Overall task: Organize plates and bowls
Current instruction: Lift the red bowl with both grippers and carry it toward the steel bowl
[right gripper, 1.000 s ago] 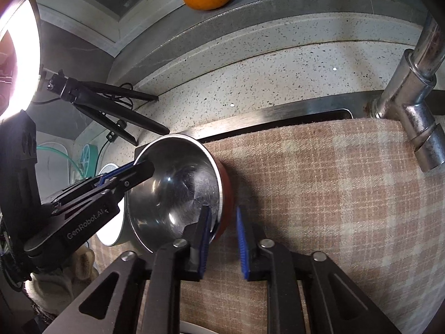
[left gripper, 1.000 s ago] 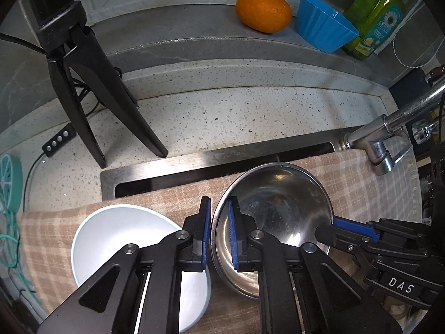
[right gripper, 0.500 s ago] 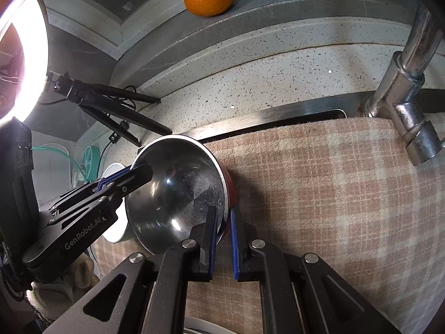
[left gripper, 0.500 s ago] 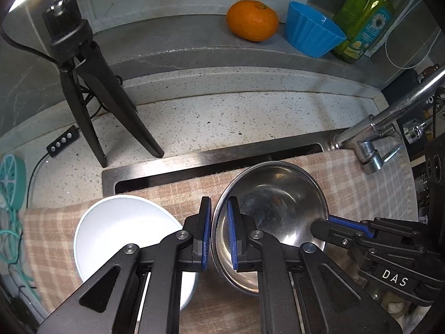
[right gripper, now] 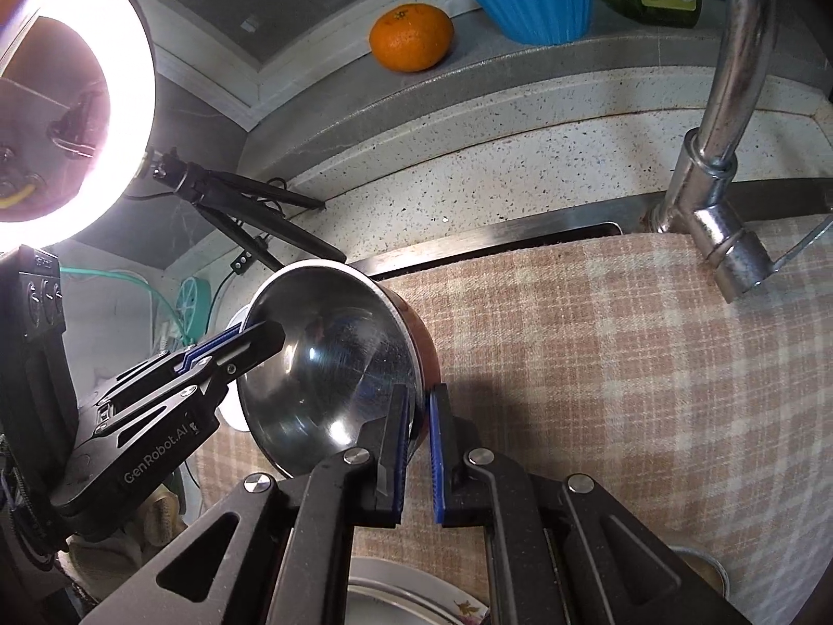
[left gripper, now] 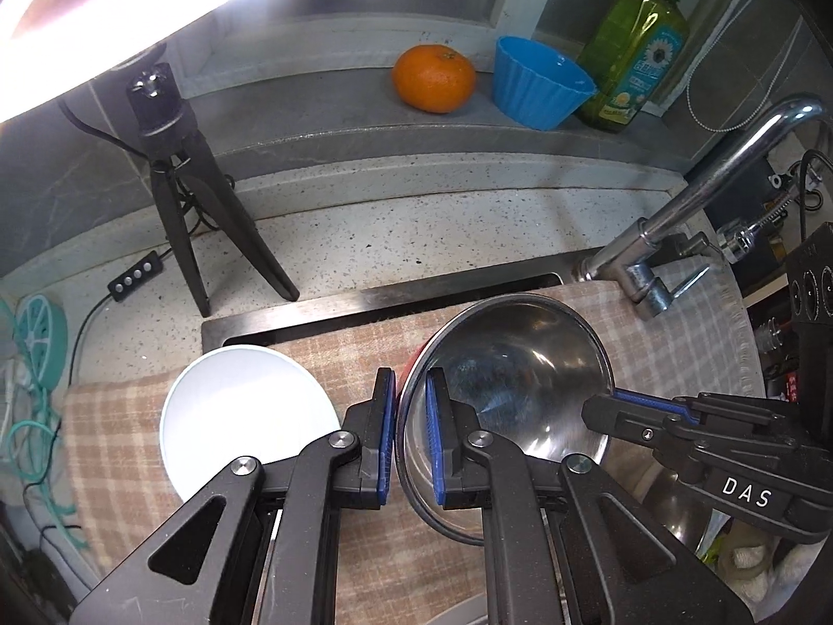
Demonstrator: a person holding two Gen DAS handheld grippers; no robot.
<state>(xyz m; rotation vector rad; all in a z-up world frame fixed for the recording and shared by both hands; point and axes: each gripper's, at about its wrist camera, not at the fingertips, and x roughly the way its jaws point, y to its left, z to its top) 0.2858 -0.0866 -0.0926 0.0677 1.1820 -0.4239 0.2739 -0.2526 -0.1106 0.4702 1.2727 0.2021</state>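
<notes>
Gripping opposite sides of the steel bowl [left gripper: 513, 390], both tools pinch its rim. Left tool [left gripper: 408, 437]: blue pads either side of the bowl's near-left edge, pressed onto it. Right tool [right gripper: 416, 448]: pads clamped on the rim at the bowl's other side; its jaws have just been closing, rim between them. In the left wrist view the right tool [left gripper: 604, 409] shows reaching in from the right.

Bowl tilted, held above the checked cloth [right gripper: 598, 364]; a reddish outer wall shows below its rim. White bowl [left gripper: 244, 416] sits on the cloth just left of the steel one, apart from it.

Faucet [left gripper: 671, 255] at the cloth's far right. On the ledge behind the counter [left gripper: 416, 229]: orange [left gripper: 434, 78], blue cup [left gripper: 539, 83], green soap bottle [left gripper: 635, 52]. Black tripod [left gripper: 187, 192] stands far left.
</notes>
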